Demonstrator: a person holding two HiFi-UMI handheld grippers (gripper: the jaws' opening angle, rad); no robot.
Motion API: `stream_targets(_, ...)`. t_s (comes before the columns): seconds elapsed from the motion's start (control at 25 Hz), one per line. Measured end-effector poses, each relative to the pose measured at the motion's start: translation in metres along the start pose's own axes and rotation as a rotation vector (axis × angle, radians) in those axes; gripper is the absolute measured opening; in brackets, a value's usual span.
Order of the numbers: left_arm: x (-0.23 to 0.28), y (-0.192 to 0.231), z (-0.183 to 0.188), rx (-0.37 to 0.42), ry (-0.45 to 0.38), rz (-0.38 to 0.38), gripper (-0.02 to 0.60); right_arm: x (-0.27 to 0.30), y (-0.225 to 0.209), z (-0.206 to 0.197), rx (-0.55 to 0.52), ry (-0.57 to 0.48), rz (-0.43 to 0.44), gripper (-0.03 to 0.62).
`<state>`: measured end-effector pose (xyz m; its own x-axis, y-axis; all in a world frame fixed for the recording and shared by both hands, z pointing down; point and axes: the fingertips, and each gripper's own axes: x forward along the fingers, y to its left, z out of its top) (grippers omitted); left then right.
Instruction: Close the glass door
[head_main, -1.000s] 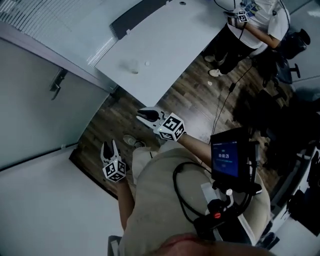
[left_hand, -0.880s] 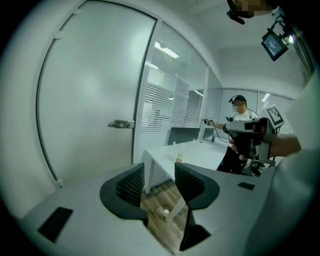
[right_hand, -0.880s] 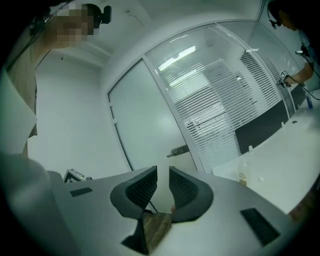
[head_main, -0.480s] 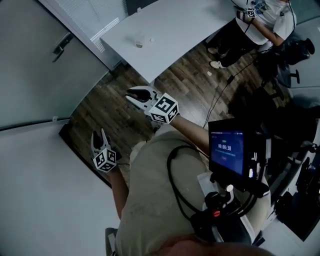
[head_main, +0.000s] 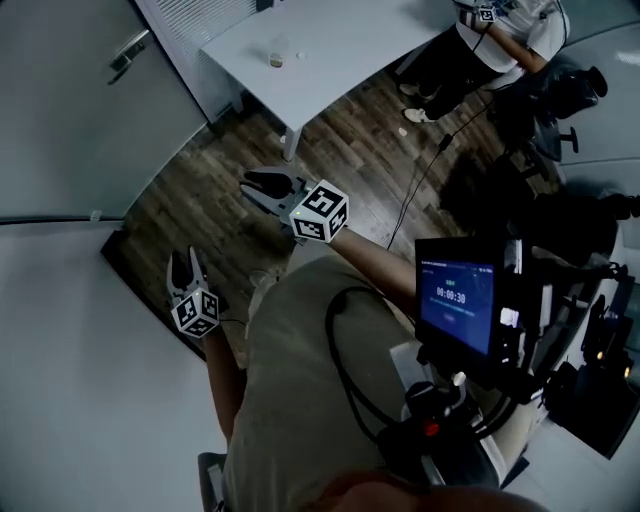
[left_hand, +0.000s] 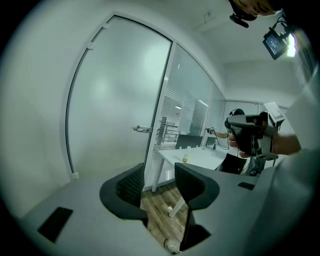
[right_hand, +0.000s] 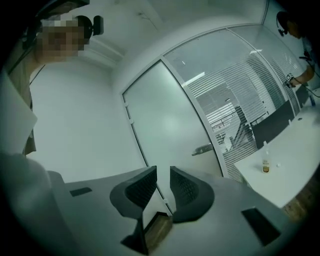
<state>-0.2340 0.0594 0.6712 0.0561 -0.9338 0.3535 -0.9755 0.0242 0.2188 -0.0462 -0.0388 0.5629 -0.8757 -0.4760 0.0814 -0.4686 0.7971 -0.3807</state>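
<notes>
While a frosted glass door (head_main: 60, 110) is shown at the upper left of the head view, seated in line with its frame beside a slatted glass partition (head_main: 190, 20), no gap is seen at its edge. Whether the latch has caught cannot be told. Its lever handle (head_main: 130, 47) is mounted on the side nearest the partition, and 2 small hinge fittings (left_hand: 75, 175) are set on the far side.

The left gripper (head_main: 184, 265) and right gripper (head_main: 258, 190) are held out ahead of the person's body, well apart from the door and aimed toward it, probably so that the handle is kept in front of both. The left fingers (left_hand: 127, 187) are spread apart, with only wooden floor (left_hand: 160, 220) seen between them. The right fingers (right_hand: 140, 190) are parted by a narrower gap, and nothing is gripped.

A white desk (head_main: 330, 50) carrying a small bottle (head_main: 277, 60) is placed right of the door. The door's top is cut off in the head view, and whatever lies behind it is hidden by the frosting.
</notes>
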Motion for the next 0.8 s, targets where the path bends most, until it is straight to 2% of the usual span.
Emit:
stream_targets(0.24,-0.020,0.014,-0.016,-0.005,0.005,-0.048,0.189,-0.005,0.030,-0.023,0.015,0.022,-0.044,0.069)
stream_targets(0.44,-0.033,0.010,-0.029,0.025,0.026,-0.070,0.189,-0.019,0.041,-0.041,0.010,0.041,-0.067,0.069)
stream_targets(0.52,-0.032,0.015,-0.029,0.029,0.024,-0.050,0.189,-0.019,0.041,-0.043,-0.024,0.066,-0.073,0.069)
stream_targets(0.68,-0.029,0.014,-0.025,0.001,0.020,0.007,0.189,-0.019,0.036,-0.043,-0.162,0.155,-0.056,0.066)
stream_targets(0.8,-0.021,-0.001,-0.021,-0.017,0.019,0.017,0.189,-0.022,0.020,-0.032,-0.200,0.157,-0.049,0.066)
